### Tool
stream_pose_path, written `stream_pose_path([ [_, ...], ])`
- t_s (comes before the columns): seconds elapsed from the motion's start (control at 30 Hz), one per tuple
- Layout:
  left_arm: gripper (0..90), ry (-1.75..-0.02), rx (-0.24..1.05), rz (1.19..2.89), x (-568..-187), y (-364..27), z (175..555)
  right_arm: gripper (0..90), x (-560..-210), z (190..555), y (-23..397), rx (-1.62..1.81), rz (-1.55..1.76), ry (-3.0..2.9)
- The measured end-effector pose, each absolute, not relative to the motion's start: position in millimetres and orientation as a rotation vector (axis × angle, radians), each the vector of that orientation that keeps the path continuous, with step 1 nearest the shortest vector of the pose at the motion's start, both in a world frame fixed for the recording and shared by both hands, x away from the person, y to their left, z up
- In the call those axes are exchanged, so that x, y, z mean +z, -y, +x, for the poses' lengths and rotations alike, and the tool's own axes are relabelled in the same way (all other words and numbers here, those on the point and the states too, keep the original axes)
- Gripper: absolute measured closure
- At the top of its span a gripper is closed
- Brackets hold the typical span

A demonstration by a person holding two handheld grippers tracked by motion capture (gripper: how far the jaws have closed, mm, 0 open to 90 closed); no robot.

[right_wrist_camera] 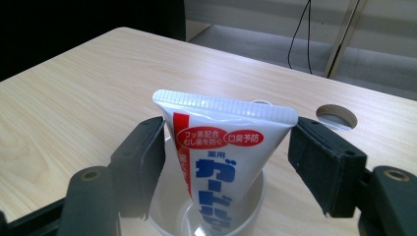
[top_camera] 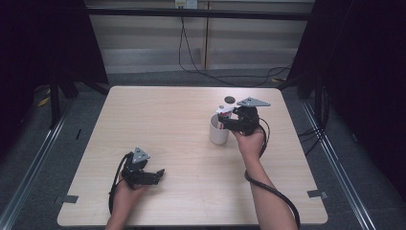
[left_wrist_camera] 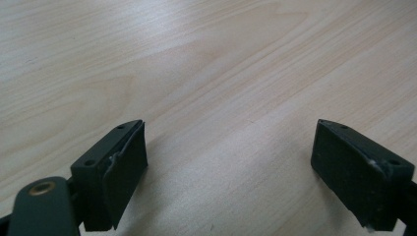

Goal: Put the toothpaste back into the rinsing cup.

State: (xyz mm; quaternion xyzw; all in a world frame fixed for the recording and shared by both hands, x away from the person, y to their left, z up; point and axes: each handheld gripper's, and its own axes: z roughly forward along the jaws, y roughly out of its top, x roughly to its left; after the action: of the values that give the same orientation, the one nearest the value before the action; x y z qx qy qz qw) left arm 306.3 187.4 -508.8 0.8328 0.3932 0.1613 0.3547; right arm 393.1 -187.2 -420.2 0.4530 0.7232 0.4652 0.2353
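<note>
A white toothpaste tube [right_wrist_camera: 221,162] with blue and red print stands crimped end up in a white cup [right_wrist_camera: 255,196]. My right gripper [right_wrist_camera: 226,147] is over the cup with one black jaw at each side edge of the tube; the pads sit right at the edges without visibly squeezing it, so I read it as open. In the high view the cup [top_camera: 219,134] is right of the table's centre, with the tube [top_camera: 224,111] and the right gripper [top_camera: 225,122] above it. My left gripper [top_camera: 160,173] rests near the front left of the table, jaws wide open [left_wrist_camera: 228,167] and empty.
A light wooden table [top_camera: 167,120] carries everything. A round cable hole [top_camera: 230,99] lies just behind the cup, also seen in the right gripper view as a hole [right_wrist_camera: 337,115]. Dark curtains and floor rails flank the table; cables hang at the back wall.
</note>
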Motion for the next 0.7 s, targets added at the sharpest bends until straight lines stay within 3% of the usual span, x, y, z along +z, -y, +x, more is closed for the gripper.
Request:
stream_pose_path([
  [0.7, 13.6, -1.016, 0.417, 2.152, -508.8, -187.4, 306.3, 13.7, -420.2, 383.0, 197.9, 1.253, 1.261, -2.021],
])
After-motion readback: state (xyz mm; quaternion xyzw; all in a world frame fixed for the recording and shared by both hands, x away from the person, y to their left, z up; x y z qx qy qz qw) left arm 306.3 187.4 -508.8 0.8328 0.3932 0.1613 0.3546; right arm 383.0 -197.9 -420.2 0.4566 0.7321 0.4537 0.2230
